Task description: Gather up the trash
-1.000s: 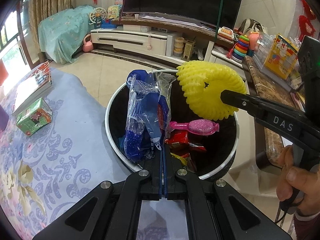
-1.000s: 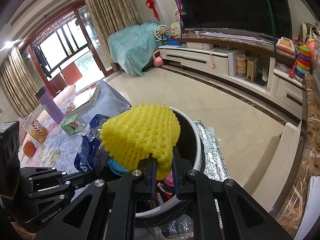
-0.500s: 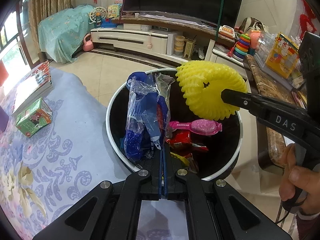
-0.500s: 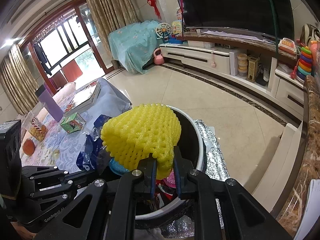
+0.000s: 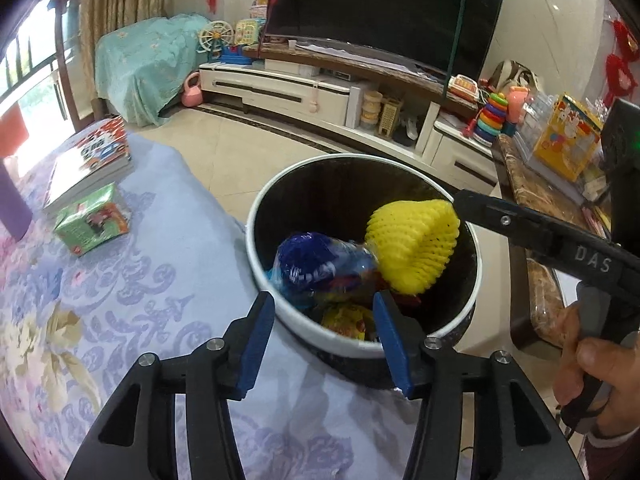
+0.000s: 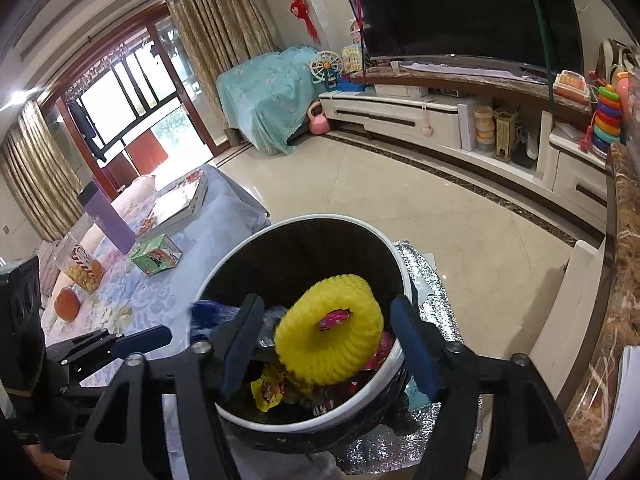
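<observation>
A home living room (television (image 5: 384, 12), toys (image 5: 494, 114), draped sofa (image 6: 268, 92)).

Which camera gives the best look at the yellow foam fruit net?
The right wrist view: the yellow foam fruit net faces the lens, its ring shape and centre hole clear inside the trash bin. The left wrist view shows it only side-on.
</observation>
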The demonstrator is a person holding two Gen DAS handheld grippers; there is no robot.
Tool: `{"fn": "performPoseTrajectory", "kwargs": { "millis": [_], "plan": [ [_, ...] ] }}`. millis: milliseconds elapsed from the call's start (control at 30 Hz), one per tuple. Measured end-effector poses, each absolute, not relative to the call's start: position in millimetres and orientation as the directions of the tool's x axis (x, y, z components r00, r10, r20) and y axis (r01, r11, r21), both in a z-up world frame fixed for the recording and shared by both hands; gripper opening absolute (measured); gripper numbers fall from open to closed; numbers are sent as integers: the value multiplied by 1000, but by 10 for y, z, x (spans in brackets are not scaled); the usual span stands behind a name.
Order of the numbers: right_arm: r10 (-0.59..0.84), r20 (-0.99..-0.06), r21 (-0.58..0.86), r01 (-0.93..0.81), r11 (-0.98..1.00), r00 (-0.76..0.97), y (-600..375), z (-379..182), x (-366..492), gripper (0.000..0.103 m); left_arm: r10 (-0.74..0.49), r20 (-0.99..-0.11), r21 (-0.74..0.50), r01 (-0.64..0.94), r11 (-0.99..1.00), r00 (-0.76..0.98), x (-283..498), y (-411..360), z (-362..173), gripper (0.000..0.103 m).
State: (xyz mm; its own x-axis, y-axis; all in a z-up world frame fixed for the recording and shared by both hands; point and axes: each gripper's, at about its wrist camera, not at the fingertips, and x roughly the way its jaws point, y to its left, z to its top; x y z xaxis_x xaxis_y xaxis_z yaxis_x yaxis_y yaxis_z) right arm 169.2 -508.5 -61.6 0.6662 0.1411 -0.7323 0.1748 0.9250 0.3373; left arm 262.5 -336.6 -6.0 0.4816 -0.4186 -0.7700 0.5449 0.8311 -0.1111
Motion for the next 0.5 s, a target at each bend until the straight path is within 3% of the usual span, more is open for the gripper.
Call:
{"fn": "performPoseTrajectory", "kwargs": {
  "millis": [500],
  "plan": [
    [156,-677,391,173,904,719,-4798,-451,1278,89,-410,-713,-184,412,892,569,1978,-2539,-2,63]
  ]
}}
